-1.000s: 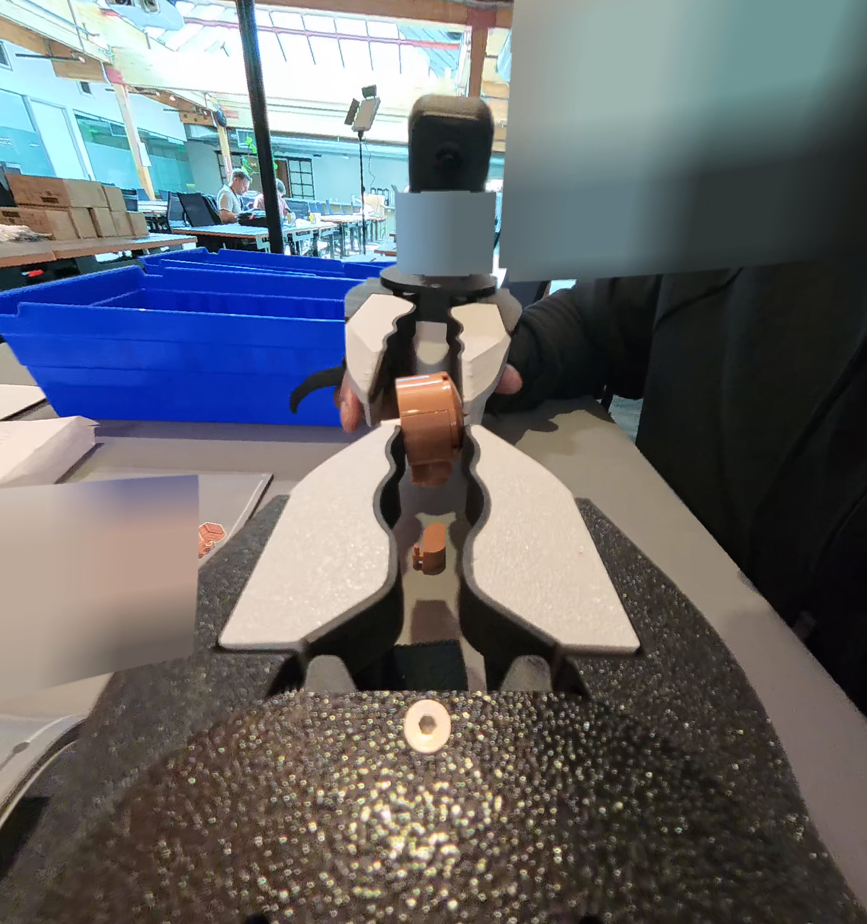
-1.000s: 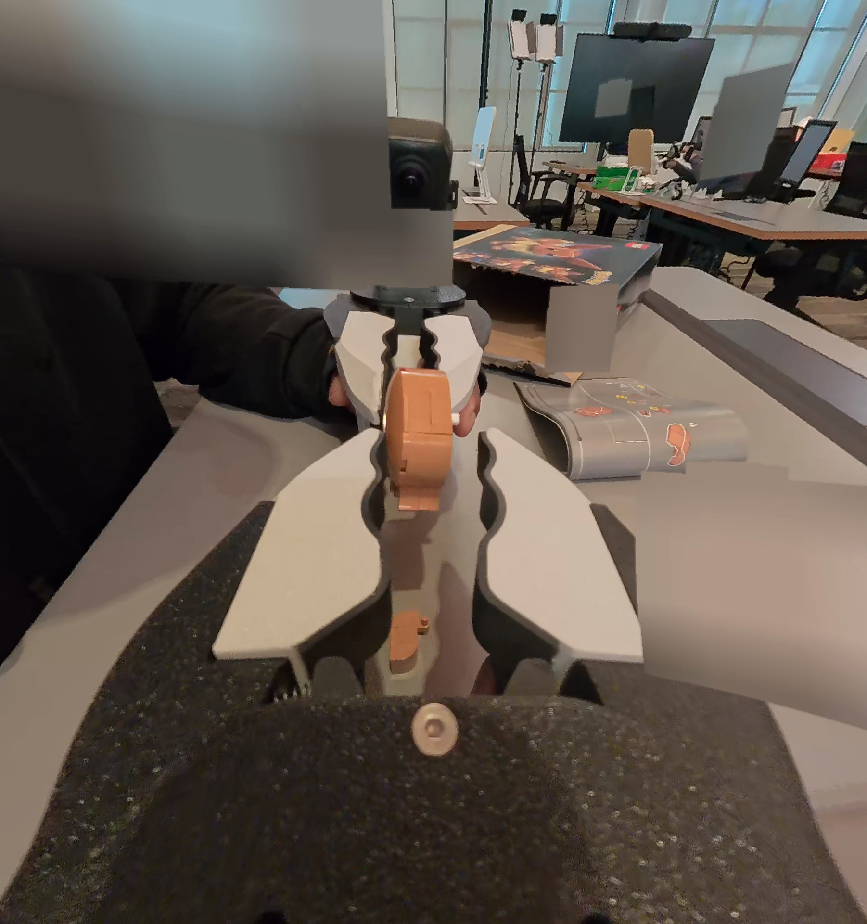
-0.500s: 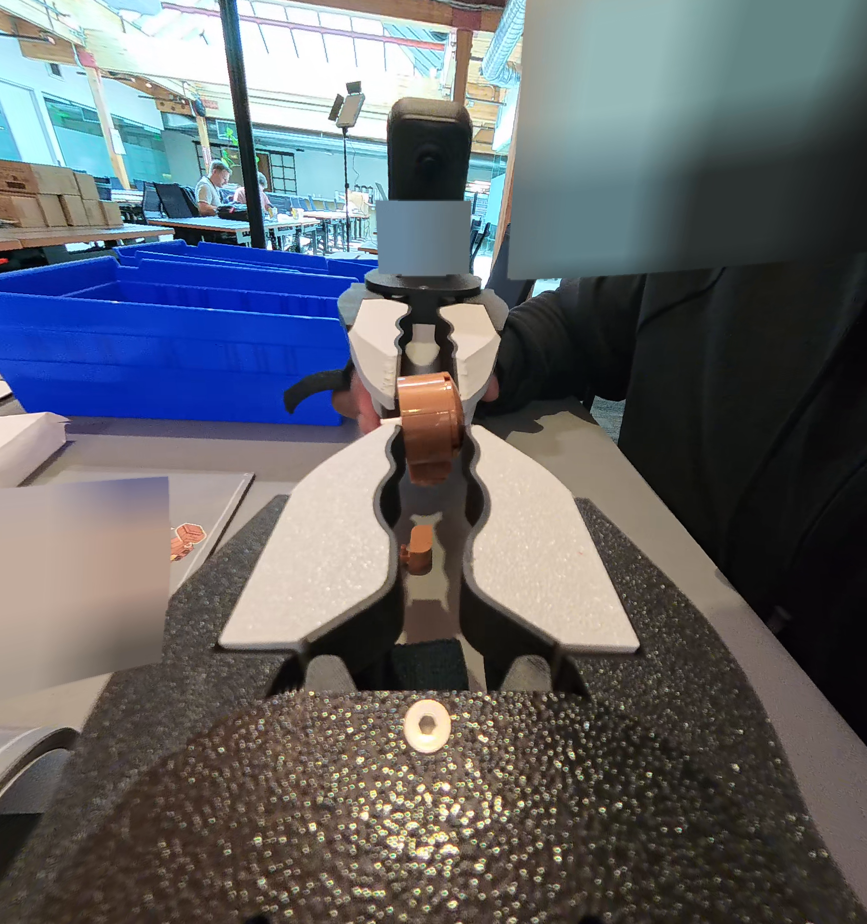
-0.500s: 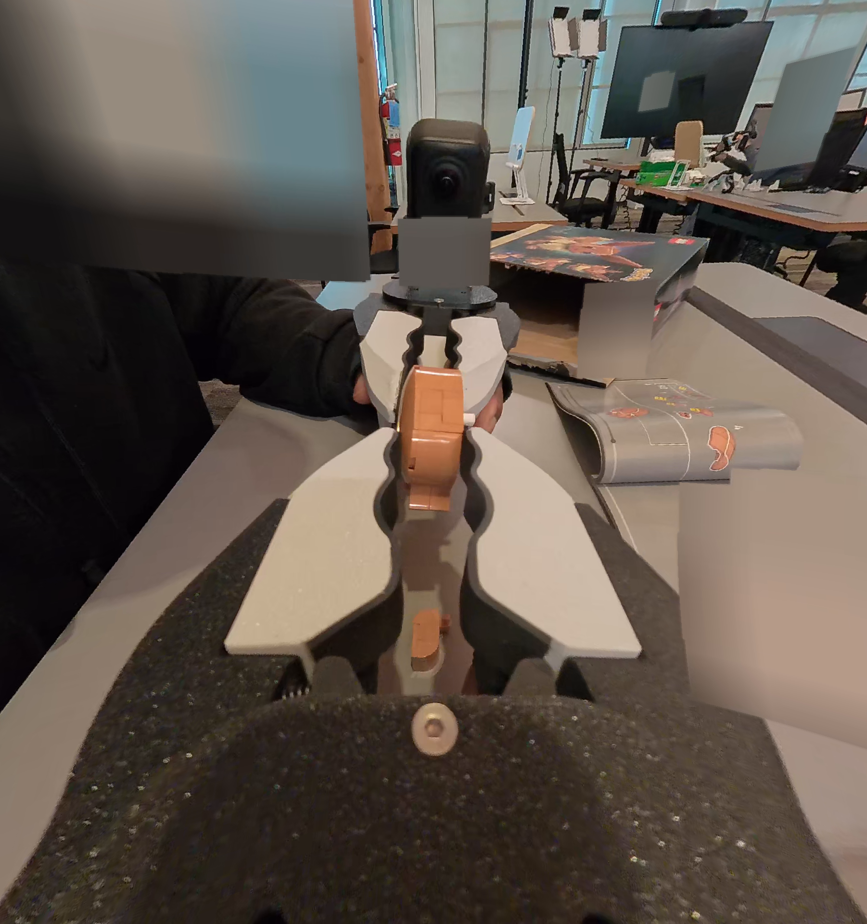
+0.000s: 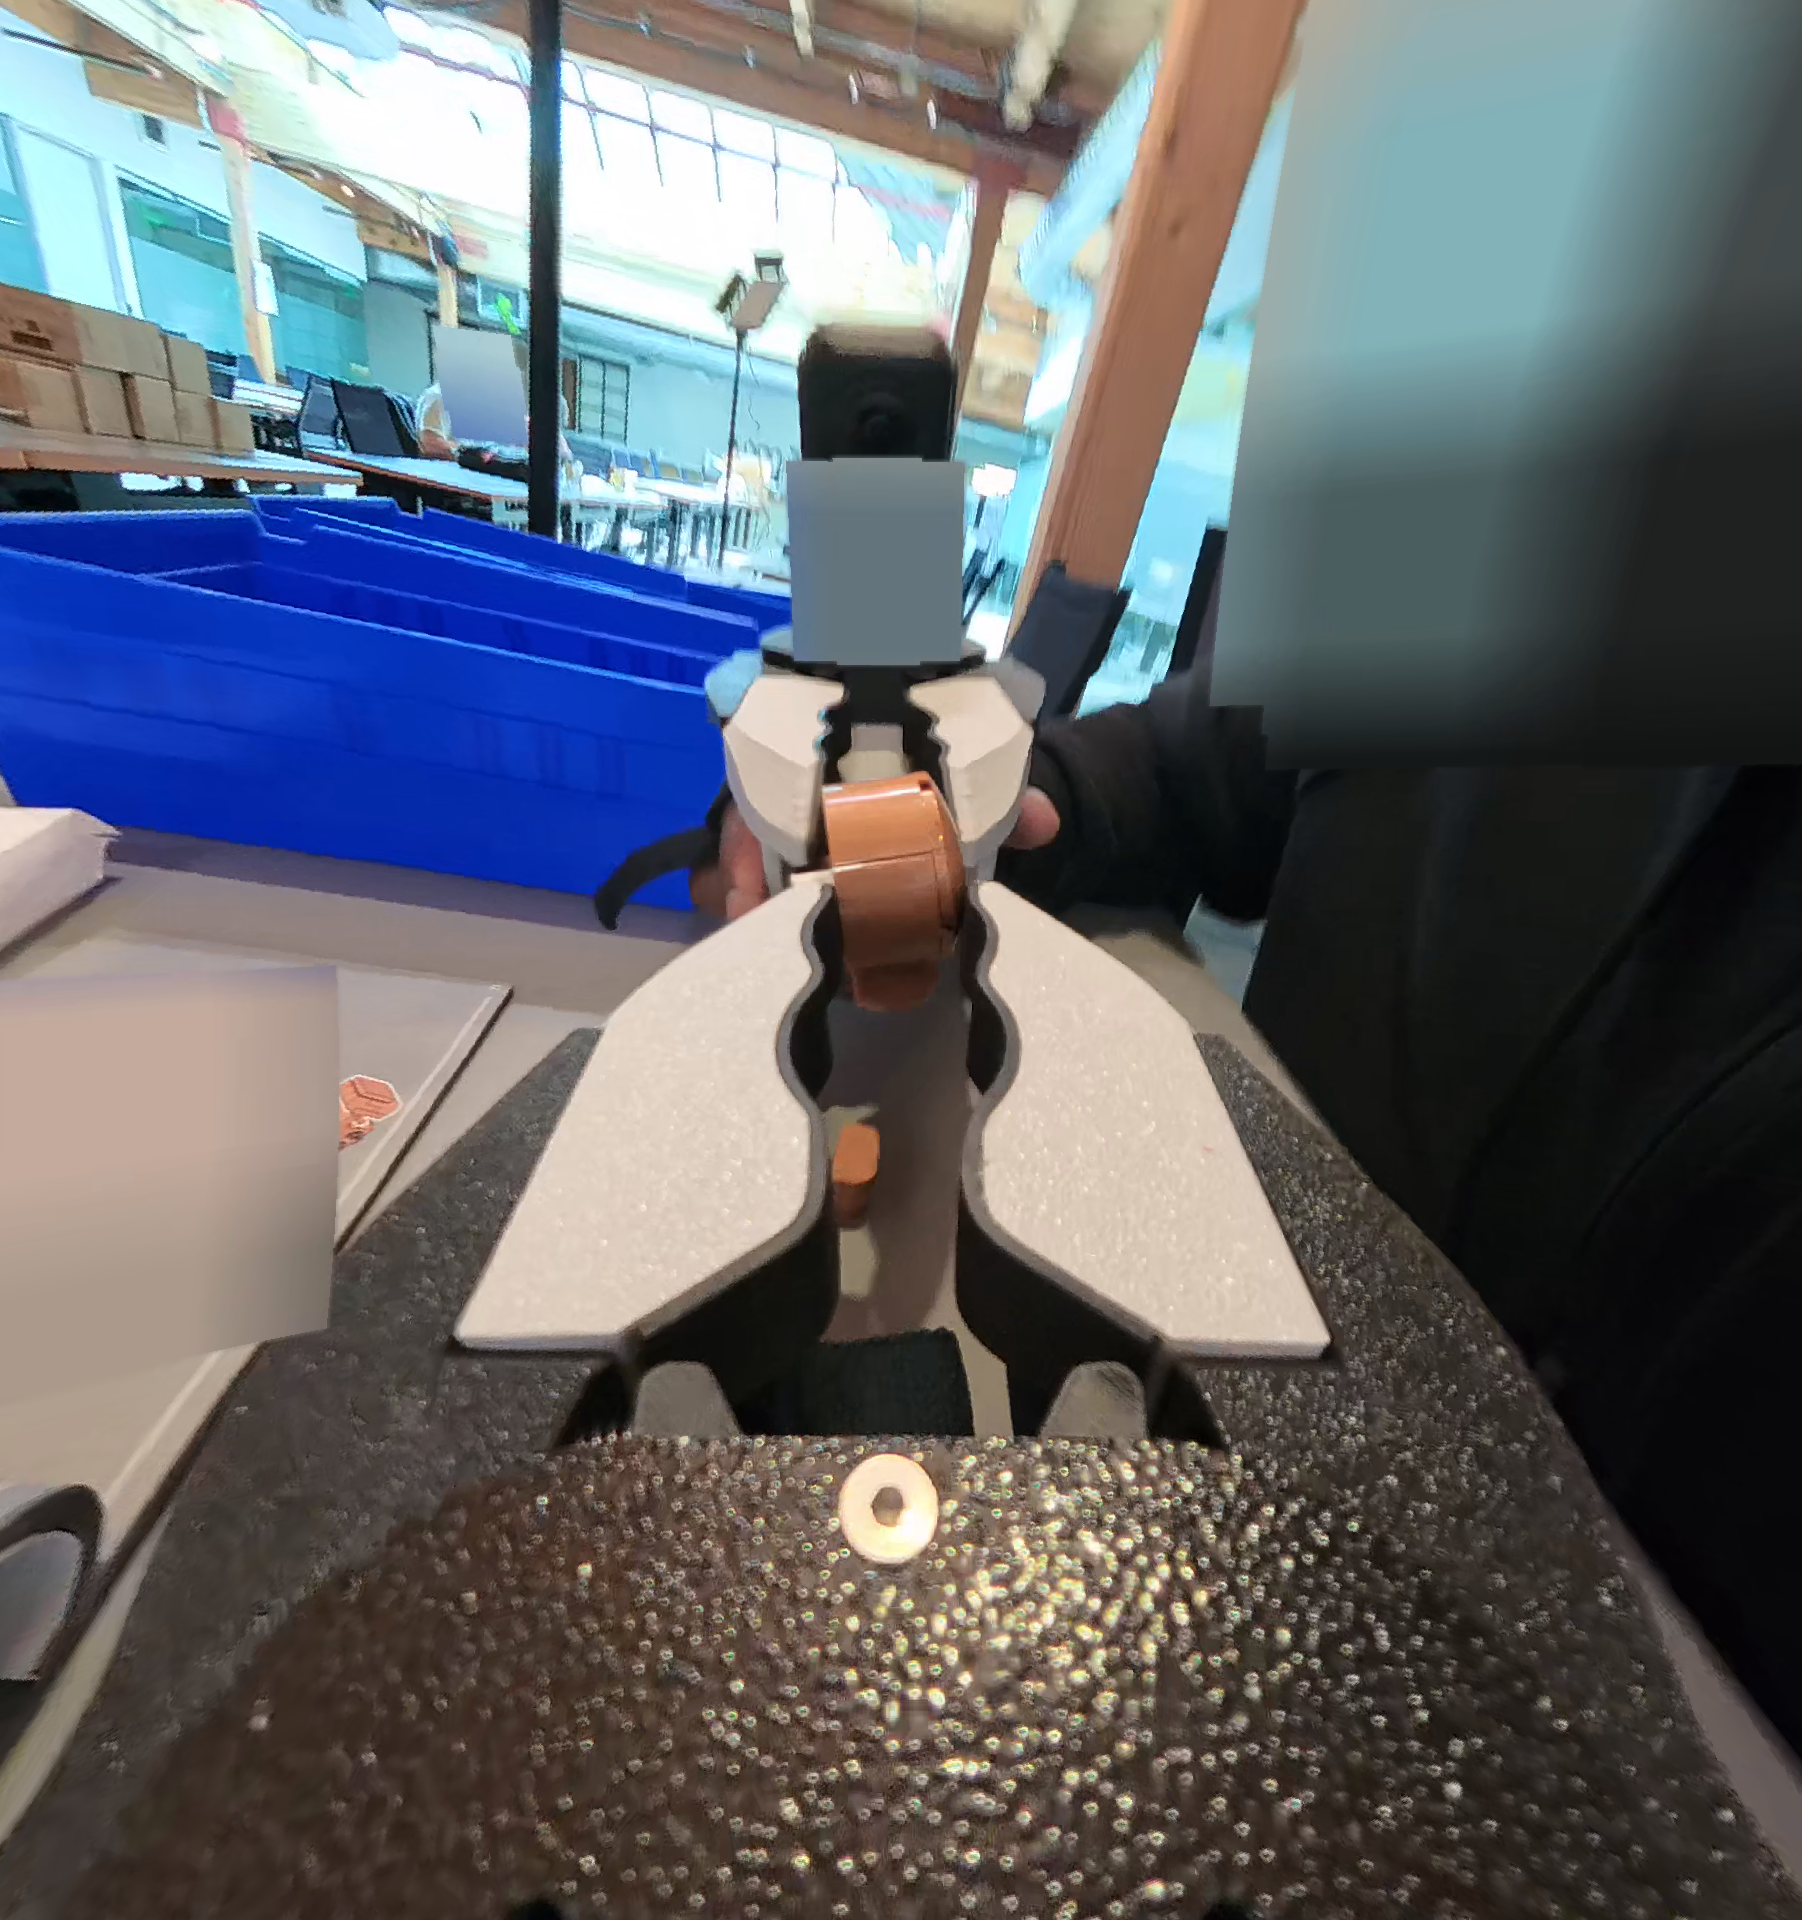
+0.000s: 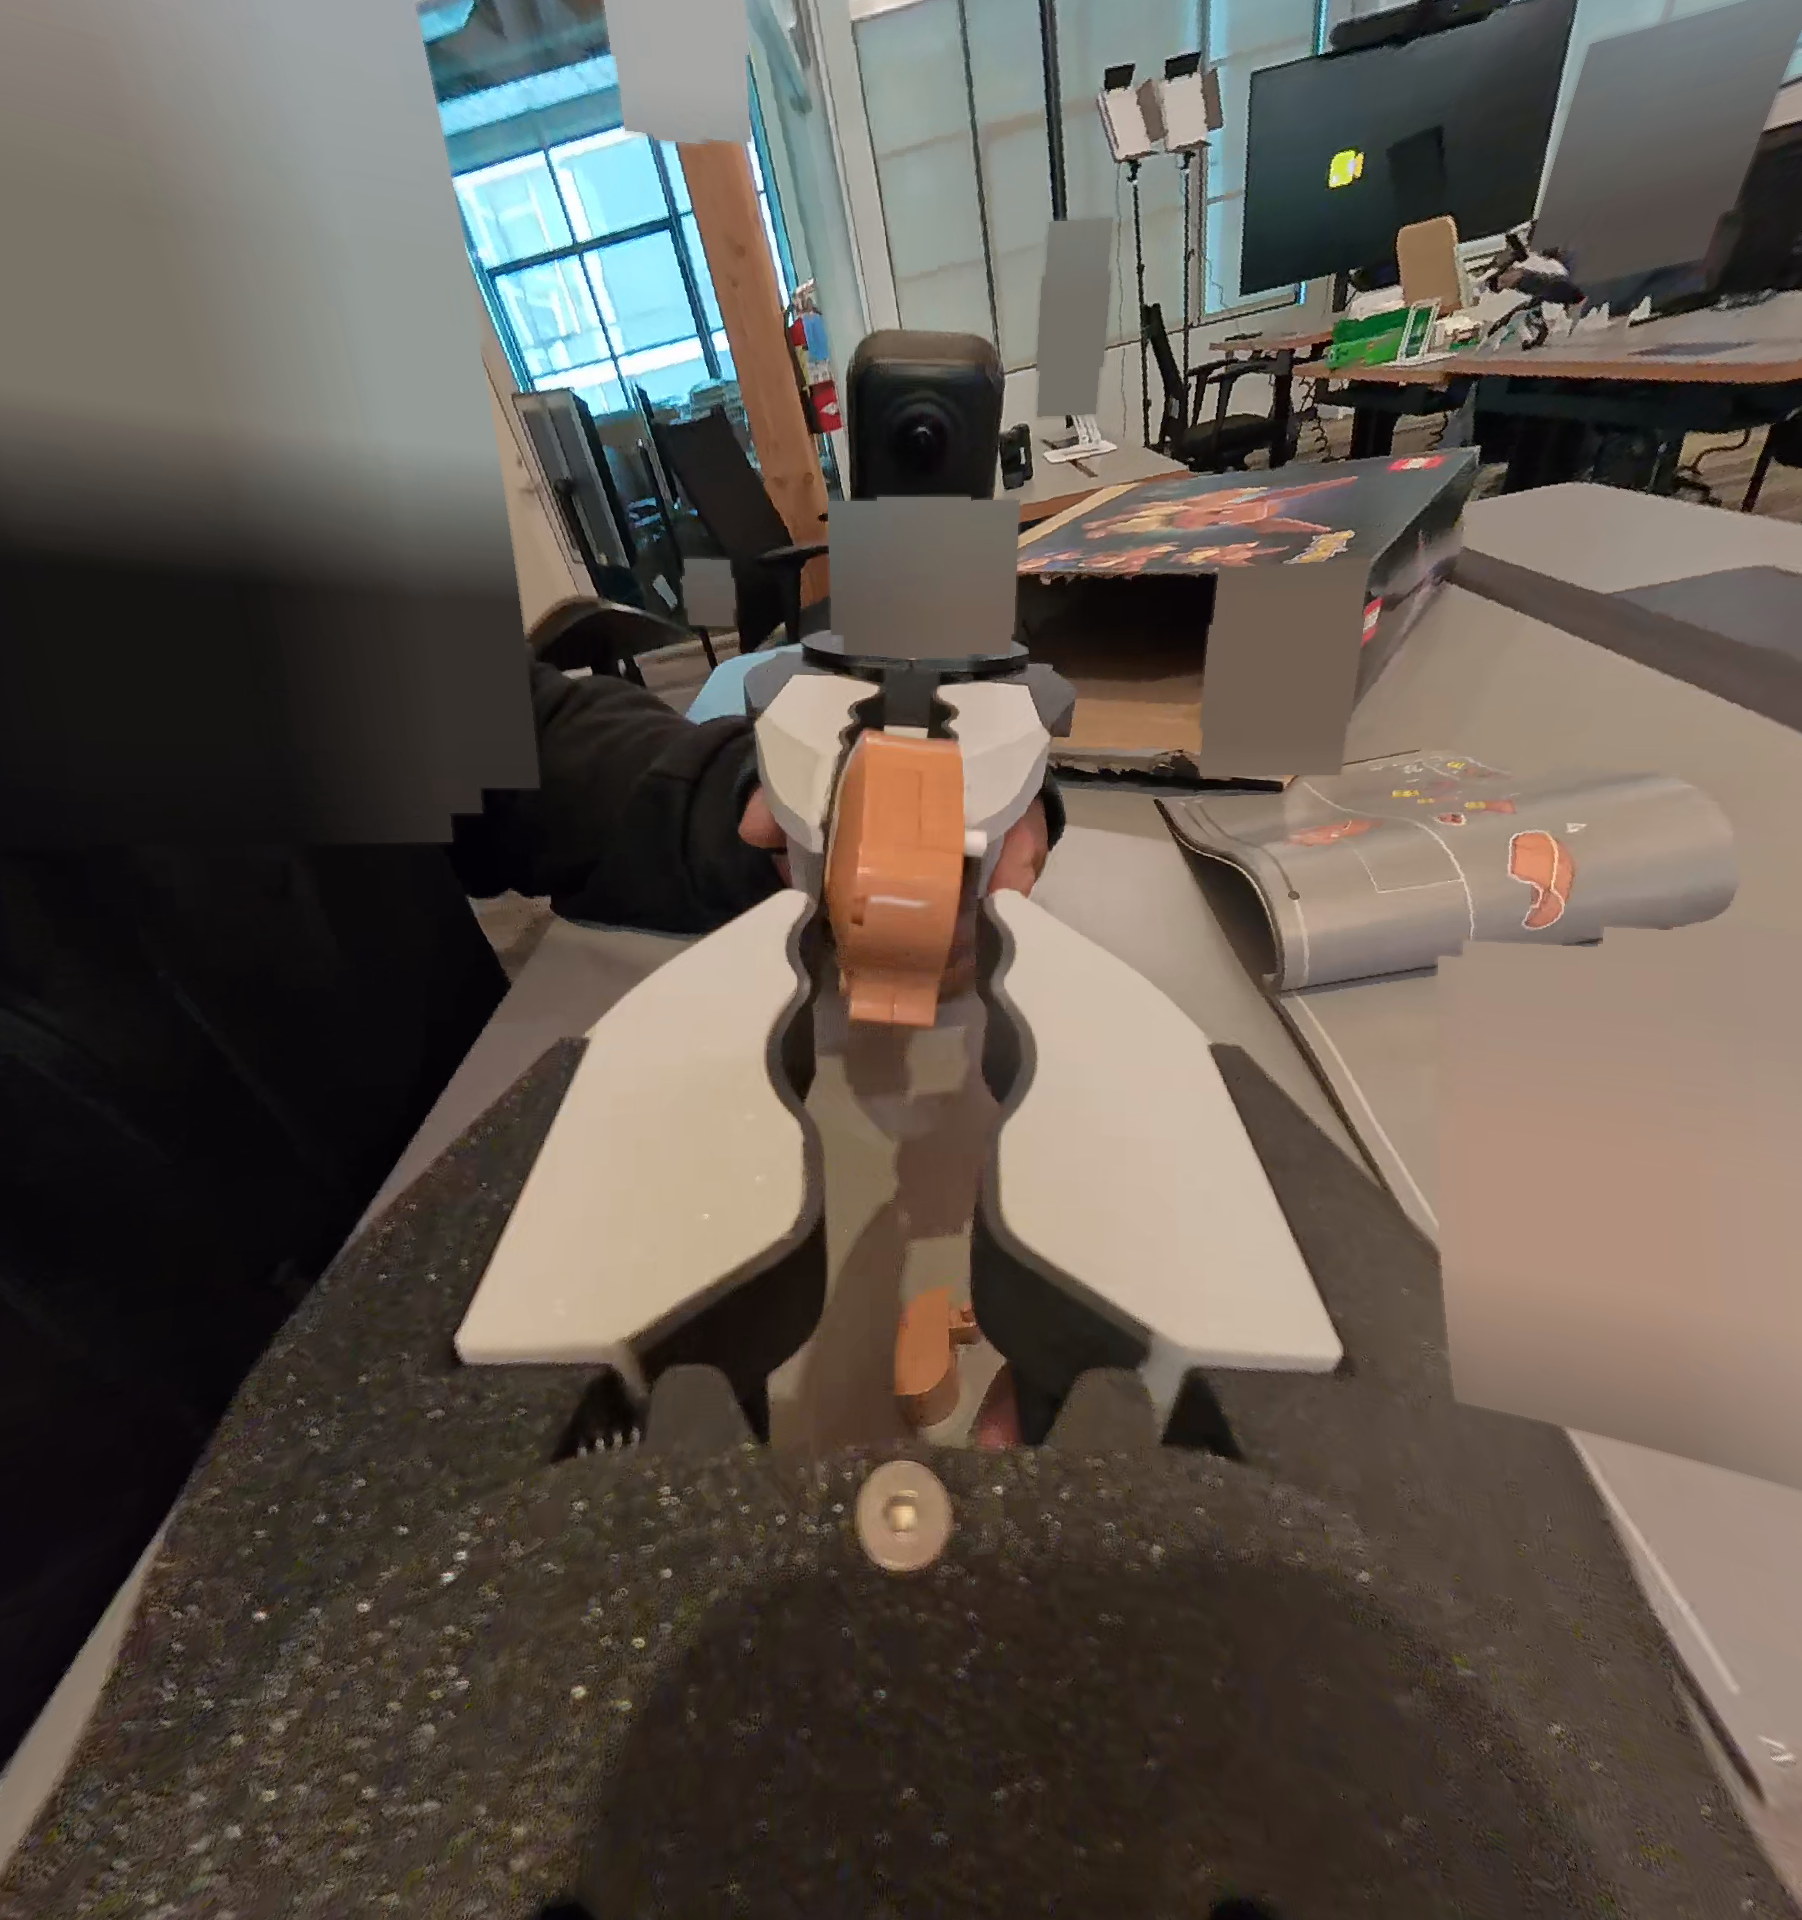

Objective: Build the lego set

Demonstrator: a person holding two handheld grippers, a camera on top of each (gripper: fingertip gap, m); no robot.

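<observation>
Right at the middle we have a rounded orange-brown brick-built piece (image 5: pixel 886 883), held up in the air above the grey worktop (image 5: pixel 305 904), where our two grippers meet nose to nose. Our left gripper (image 5: pixel 892 904) has its fingers (image 5: pixel 710 1091) closed on the piece, with both tips pressed against its flat sides. Our right gripper (image 6: pixel 897 914) faces it from the other end. The same piece (image 6: pixel 892 873) stands between its fingers (image 6: pixel 1115 1122), but these are parted. A sliver of space shows between the piece and one tip, so this gripper is not clamping it. A short white pin sticks out of one side of the piece.

Below, a small orange-brown part (image 5: pixel 855 1169) lies on the worktop, seen through the gap between the left gripper's fingers. A person in a dark sleeve (image 6: pixel 627 800) sits close against the worktop edge and holds both grippers.

Further out on one side, blue plastic bins (image 5: pixel 305 686) stand in a row, with a grey booklet (image 5: pixel 409 1039) lying flat in front of them. On the other side an open printed cardboard box (image 6: pixel 1240 540) rests on the worktop, and just beside it lies a curled grey instruction booklet (image 6: pixel 1448 862) with its pages bowed upward.
</observation>
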